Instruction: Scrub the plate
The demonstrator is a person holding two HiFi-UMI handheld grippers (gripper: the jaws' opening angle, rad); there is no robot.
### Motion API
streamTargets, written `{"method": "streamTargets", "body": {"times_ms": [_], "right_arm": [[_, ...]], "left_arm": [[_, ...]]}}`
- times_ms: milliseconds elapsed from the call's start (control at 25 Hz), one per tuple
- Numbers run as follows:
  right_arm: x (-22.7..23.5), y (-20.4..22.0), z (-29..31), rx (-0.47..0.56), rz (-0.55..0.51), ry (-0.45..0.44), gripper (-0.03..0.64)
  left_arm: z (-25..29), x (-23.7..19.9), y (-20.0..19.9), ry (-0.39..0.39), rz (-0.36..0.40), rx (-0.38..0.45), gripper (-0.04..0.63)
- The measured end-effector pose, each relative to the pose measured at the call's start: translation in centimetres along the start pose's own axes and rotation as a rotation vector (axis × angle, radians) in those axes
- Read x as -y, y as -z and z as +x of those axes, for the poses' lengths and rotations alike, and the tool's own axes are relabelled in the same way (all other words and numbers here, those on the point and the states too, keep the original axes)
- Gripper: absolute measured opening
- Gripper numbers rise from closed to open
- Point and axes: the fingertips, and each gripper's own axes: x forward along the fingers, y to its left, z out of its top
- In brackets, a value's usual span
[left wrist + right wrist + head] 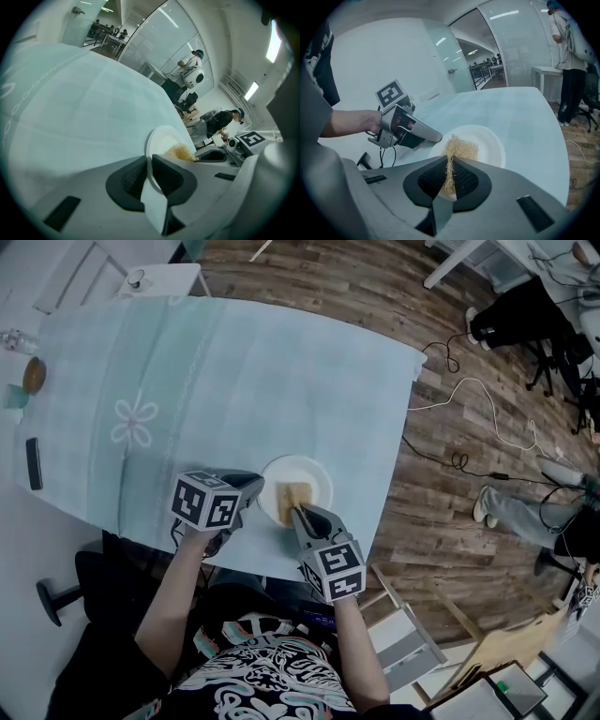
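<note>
A white plate (314, 474) lies near the front edge of the table with the pale blue cloth (206, 381). My left gripper (255, 493) is shut on the plate's left rim; in the left gripper view the rim (154, 140) runs between the dark pads of the left gripper (149, 164). My right gripper (298, 513) is shut on a tan fibrous scrubber (292, 496), which rests on the plate's near part. In the right gripper view the scrubber (459, 147) sticks out of the right gripper (450, 165) onto the plate (487, 143), with the left gripper (433, 137) just beside it.
A black phone (34, 463) and a brown round object (34, 376) lie at the table's far left. Cables (469, 395) run over the wooden floor to the right, where a person's leg (516, 510) shows. A white chair (159, 279) stands behind the table.
</note>
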Motion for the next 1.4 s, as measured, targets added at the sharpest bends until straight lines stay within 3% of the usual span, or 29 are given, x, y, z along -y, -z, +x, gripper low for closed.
{"method": "streamTargets", "body": {"times_ms": [640, 1400], "right_arm": [[2.3, -0.5, -1.1, 0.033, 0.057, 0.048, 0.026], [1.3, -0.3, -0.5, -0.012, -0.01, 0.039, 0.026]], "left_arm": [[0.0, 0.0, 0.0, 0.011, 0.002, -0.005, 0.048], [0.0, 0.0, 0.0, 0.023, -0.007, -0.007, 0.049]]}}
